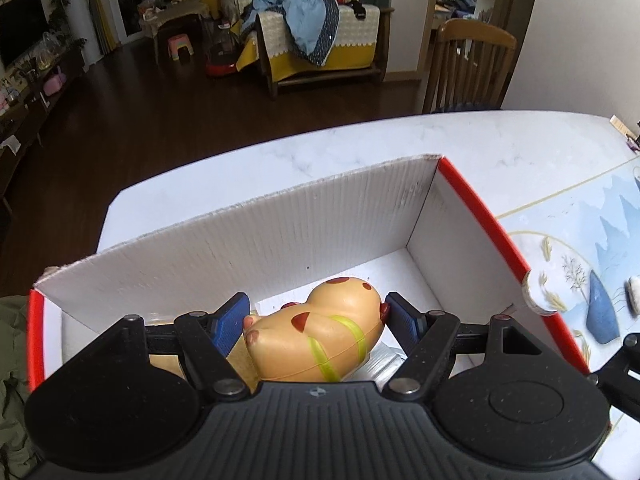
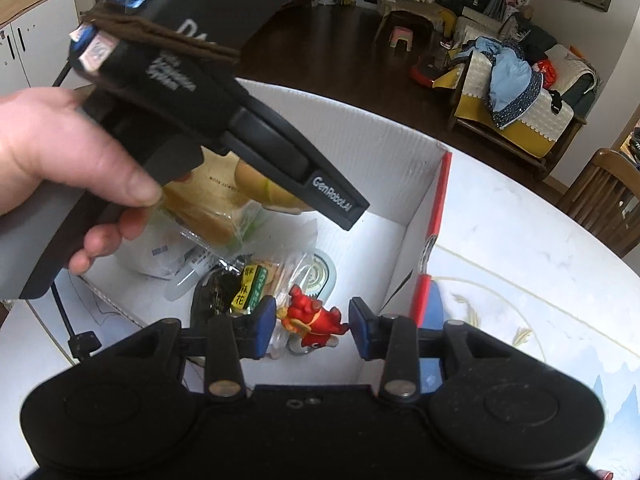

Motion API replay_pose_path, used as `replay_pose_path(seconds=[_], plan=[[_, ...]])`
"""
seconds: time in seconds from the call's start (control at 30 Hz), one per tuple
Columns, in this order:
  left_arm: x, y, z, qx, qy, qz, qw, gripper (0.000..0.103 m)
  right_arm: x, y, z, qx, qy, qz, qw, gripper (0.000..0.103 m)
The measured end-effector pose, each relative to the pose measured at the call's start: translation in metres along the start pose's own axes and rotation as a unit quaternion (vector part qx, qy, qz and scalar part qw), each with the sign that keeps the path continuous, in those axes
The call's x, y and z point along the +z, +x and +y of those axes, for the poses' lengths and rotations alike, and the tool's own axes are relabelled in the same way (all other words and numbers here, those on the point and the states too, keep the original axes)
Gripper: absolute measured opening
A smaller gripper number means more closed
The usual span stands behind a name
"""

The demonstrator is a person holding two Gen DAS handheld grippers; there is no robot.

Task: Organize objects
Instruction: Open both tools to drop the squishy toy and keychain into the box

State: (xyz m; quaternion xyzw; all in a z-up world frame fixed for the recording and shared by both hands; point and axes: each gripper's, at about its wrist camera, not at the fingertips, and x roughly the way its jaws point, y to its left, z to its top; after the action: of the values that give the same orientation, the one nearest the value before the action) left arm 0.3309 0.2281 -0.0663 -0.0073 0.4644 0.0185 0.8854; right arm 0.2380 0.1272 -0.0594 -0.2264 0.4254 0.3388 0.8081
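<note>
A white cardboard box [image 1: 280, 232] with red edges stands on the table. My left gripper [image 1: 316, 312] is shut on a tan toy with red spots and yellow-green bands [image 1: 320, 336], held inside the box. My right gripper [image 2: 313, 322] is open over the box [image 2: 400, 168], its blue pads either side of a red toy figure [image 2: 316, 318] that lies among the box's contents. The left gripper's body and the hand holding it [image 2: 192, 120] fill the upper left of the right wrist view, with the tan toy [image 2: 264, 190] partly hidden under it.
In the box lie a bagged bread slice [image 2: 208, 208], a green-yellow snack packet [image 2: 252, 286], a clear wrapped item [image 2: 160, 256] and a round tin [image 2: 320, 276]. A patterned blue mat [image 1: 580, 272] covers the white marble table [image 1: 360, 152] on the right. A wooden chair [image 1: 468, 68] stands beyond.
</note>
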Motion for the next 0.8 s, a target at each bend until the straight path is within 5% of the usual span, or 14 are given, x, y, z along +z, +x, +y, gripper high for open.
replay_pose_path(seconds=[0.23, 0.37, 0.8], plan=[[-0.006, 0.01, -0.004, 0.006, 0.015, 0.018, 0.9997, 0.075, -0.003, 0.002, -0.001, 0.004, 0.006, 0.004, 1.0, 0.041], [-0.006, 0.012, -0.002, 0.001, 0.008, 0.027, 0.9996, 0.076, -0.002, -0.004, -0.004, 0.012, 0.014, -0.004, 1.0, 0.054], [-0.01, -0.001, 0.007, -0.012, -0.029, 0.012, 0.9994, 0.079, -0.007, -0.029, -0.01, 0.025, 0.028, -0.032, 0.999, 0.064]])
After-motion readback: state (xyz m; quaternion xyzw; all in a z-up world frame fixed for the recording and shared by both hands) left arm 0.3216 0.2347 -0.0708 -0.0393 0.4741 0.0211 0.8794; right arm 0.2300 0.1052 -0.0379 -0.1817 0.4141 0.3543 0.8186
